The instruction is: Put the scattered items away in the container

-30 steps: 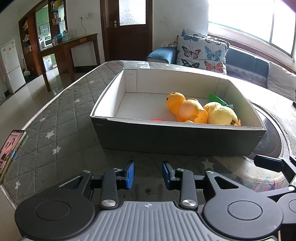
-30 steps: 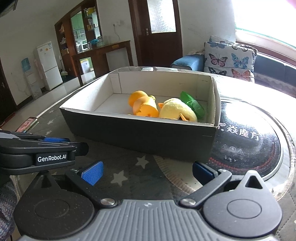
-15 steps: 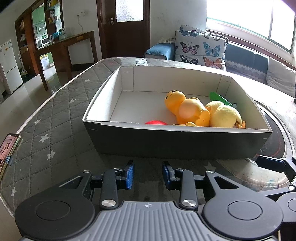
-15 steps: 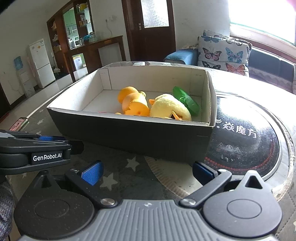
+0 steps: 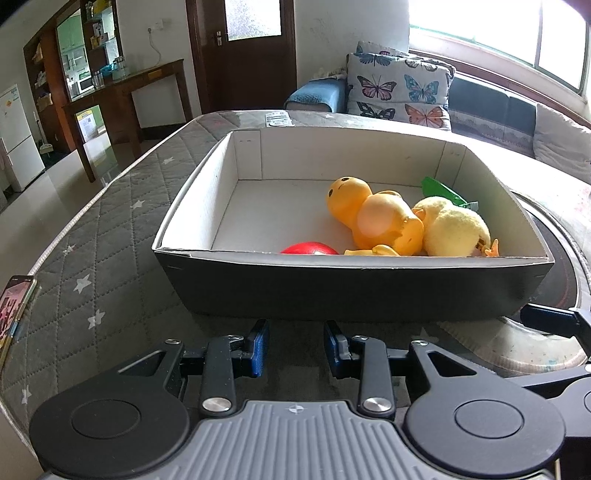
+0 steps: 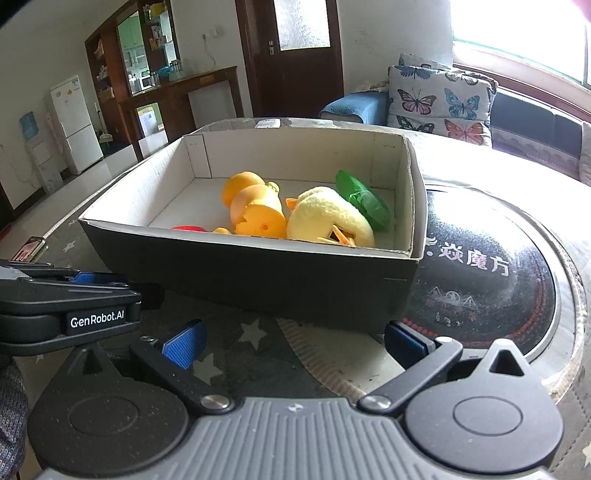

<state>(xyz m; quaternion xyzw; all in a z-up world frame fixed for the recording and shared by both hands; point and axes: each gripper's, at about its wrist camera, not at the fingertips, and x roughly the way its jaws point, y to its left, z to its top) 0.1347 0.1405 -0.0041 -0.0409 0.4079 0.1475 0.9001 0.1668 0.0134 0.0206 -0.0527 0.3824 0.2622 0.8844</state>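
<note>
Left wrist: left tongs (image 5: 296, 347) narrow, empty; right tongs (image 6: 295, 341) wide, facing box (image 6: 258, 275).

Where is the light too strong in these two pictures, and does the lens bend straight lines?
Left wrist view: the window is blown out white, and the box rim bows. Right wrist view: the window glares too, washing the table beside it; the door leans.
</note>
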